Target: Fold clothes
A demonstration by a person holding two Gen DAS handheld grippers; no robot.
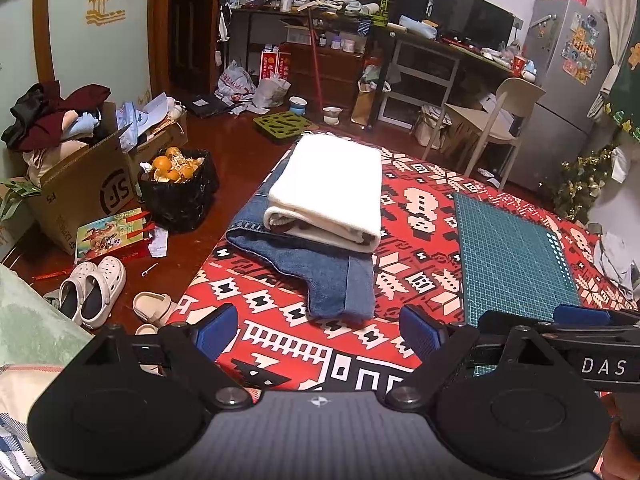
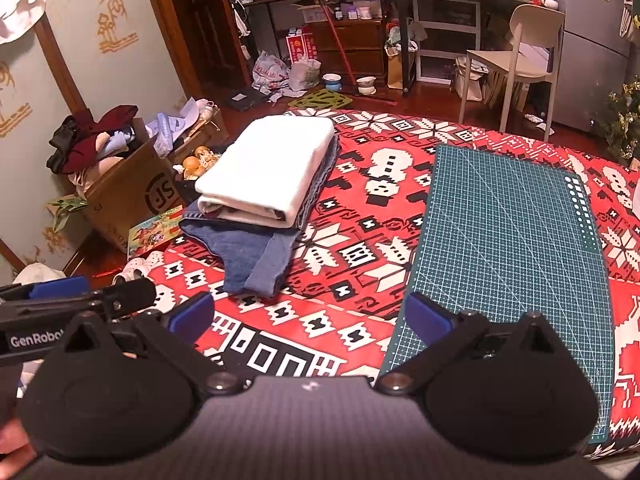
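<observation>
Both the left gripper (image 1: 318, 330) and right gripper (image 2: 308, 314) are wide open and empty, while ahead lie soft folded jeans (image 1: 320, 268) under a light, limp white garment (image 1: 332, 188), best taken at the edges.

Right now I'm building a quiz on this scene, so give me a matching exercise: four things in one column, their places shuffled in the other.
Things:
1. white folded garment
2. denim jeans
3. green cutting mat
4. oranges

Places:
A. in a black basket on the floor
B. flat on the red cloth, right of the clothes
C. top of the stack
D. under the white garment

Pairs: 1-C, 2-D, 3-B, 4-A
</observation>
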